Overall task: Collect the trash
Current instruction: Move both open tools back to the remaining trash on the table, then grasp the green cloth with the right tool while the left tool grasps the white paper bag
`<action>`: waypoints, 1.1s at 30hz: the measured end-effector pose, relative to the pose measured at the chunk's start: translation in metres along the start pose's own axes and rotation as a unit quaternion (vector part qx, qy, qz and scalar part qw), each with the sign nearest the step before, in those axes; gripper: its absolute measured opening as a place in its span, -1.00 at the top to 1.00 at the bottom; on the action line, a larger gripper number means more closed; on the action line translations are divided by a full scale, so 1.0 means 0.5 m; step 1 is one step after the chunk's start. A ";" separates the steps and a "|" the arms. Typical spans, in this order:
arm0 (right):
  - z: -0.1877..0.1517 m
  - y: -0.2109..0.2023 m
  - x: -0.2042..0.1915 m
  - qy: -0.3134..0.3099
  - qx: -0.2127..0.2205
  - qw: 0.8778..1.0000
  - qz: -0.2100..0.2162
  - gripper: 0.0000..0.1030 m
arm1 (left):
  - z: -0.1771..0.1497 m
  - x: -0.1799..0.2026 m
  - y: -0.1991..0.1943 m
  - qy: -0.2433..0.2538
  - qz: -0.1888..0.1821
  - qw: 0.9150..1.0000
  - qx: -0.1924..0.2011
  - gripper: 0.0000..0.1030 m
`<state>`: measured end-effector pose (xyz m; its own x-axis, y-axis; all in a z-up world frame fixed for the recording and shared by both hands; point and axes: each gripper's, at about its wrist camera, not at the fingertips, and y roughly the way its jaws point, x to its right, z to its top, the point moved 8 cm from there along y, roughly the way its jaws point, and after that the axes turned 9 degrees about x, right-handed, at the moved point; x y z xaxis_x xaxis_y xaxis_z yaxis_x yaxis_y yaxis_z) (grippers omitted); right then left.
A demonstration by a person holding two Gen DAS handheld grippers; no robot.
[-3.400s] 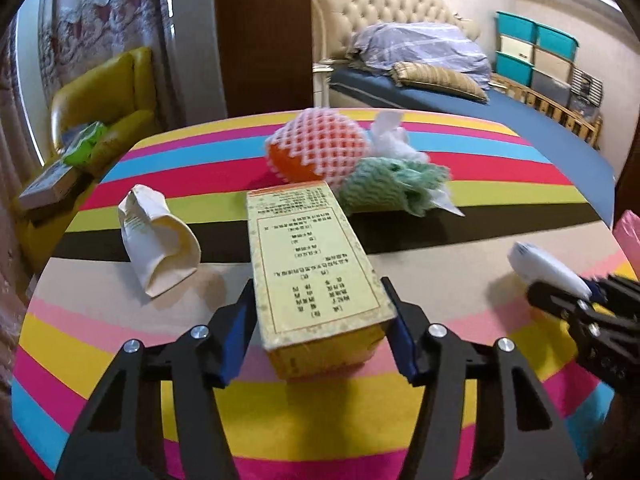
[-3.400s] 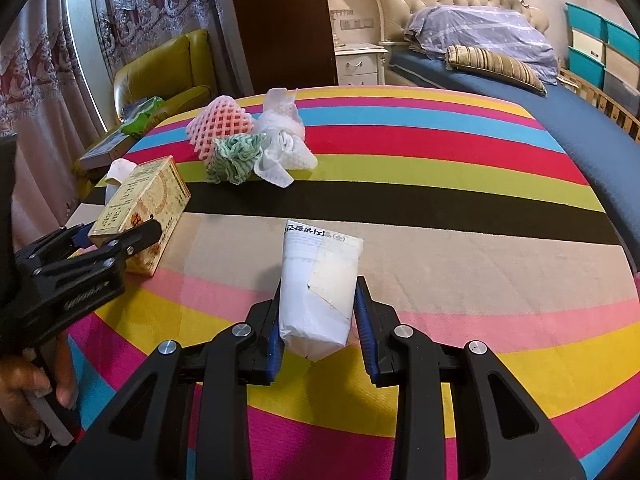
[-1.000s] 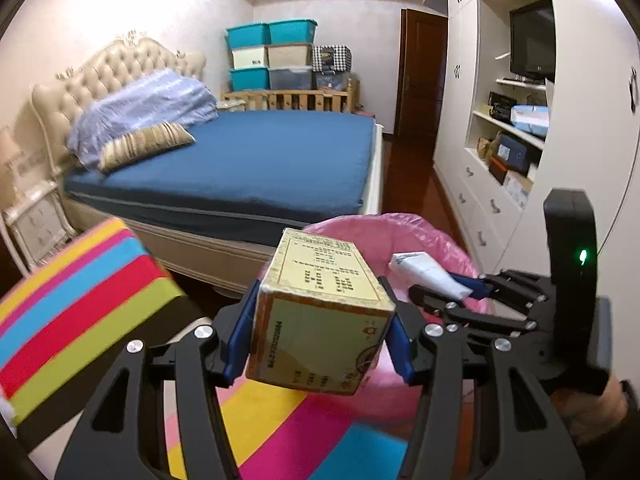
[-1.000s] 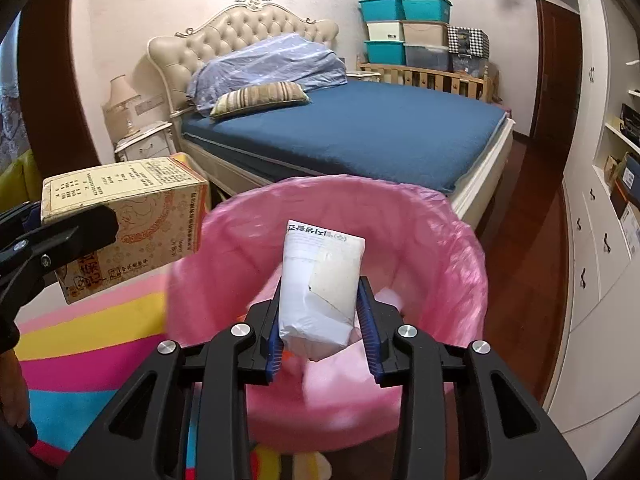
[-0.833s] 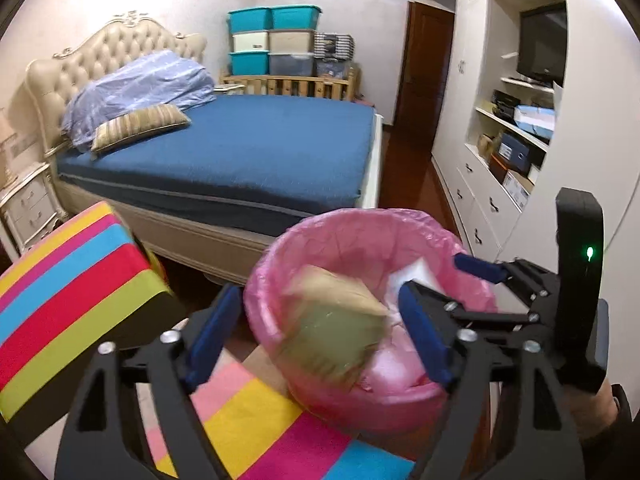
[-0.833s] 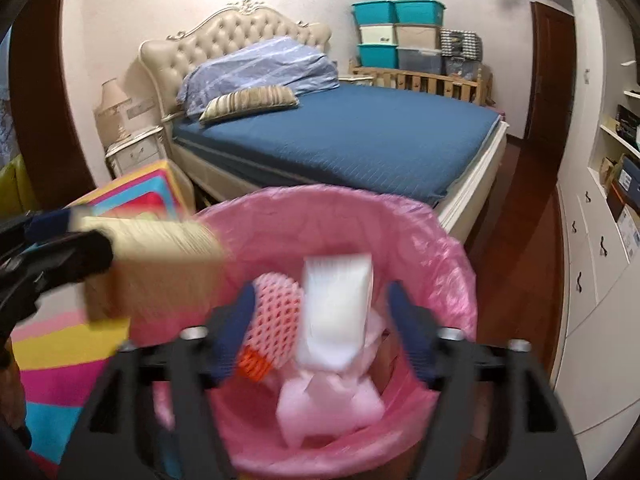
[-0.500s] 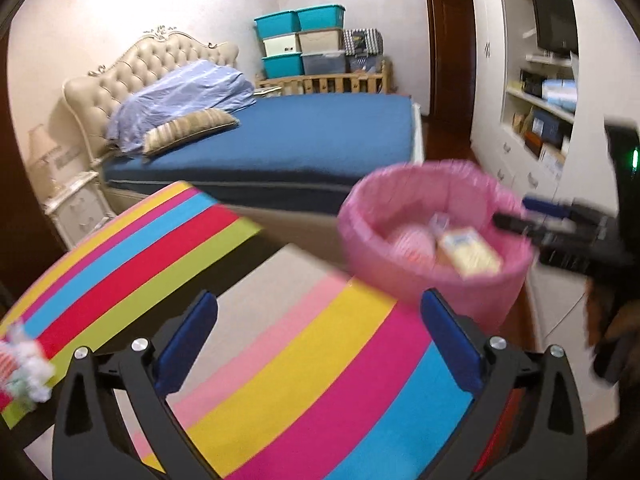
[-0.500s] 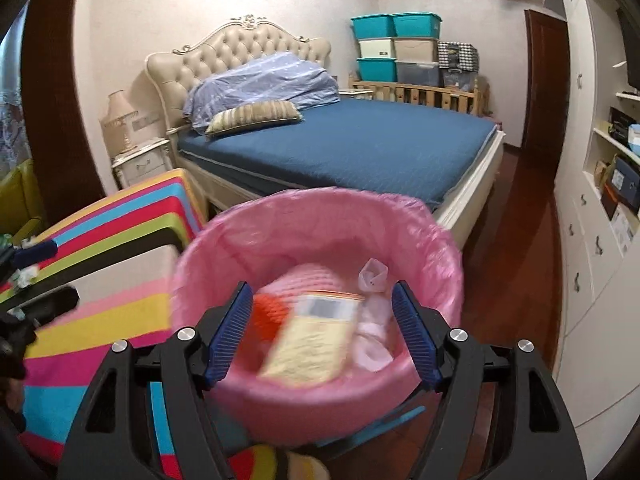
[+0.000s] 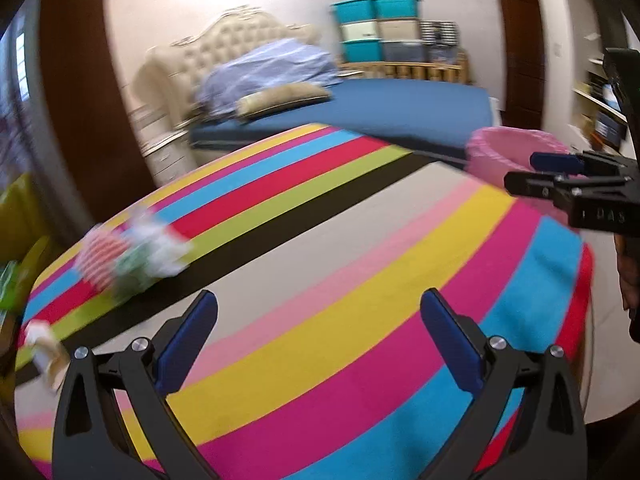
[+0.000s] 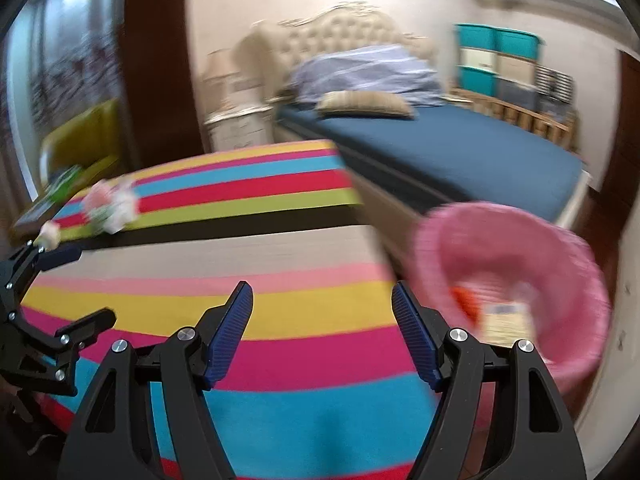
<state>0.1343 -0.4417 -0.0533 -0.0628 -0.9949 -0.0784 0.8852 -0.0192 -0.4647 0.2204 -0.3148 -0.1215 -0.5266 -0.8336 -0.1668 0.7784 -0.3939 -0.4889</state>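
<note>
- Striped cloth covers my worktop (image 9: 360,280); beyond its far edge is the bed (image 10: 460,148).
- Pink-lined bin (image 10: 512,272) stands just off the worktop's edge, near my right gripper (image 10: 322,320); a box and something orange lie inside, blurred.
- Left gripper (image 9: 318,328) has its jaws wide with nothing between them; the right gripper's jaws are also apart and empty.
- Trash pile (image 9: 132,252), netted foam and crumpled tissue, sits at the far-left edge of the worktop, well apart from the bin.
- Paper scrap (image 9: 44,344) lies near the pile, at the same edge.
- I judge this the trip for the next pickup: each gripper must reach a piece and close on it.
</note>
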 end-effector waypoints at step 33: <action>0.083 0.362 -0.658 -0.200 -0.080 0.963 0.160 -0.02 | -0.259 -0.664 -0.209 -0.244 0.284 0.924 -0.076 -0.91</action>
<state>0.3344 -0.1222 -0.0749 0.4131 -0.9062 0.0906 0.7447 0.2789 -0.6063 0.2698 0.0532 -0.1261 0.1987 -0.9790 -0.0452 0.8047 0.1892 -0.5628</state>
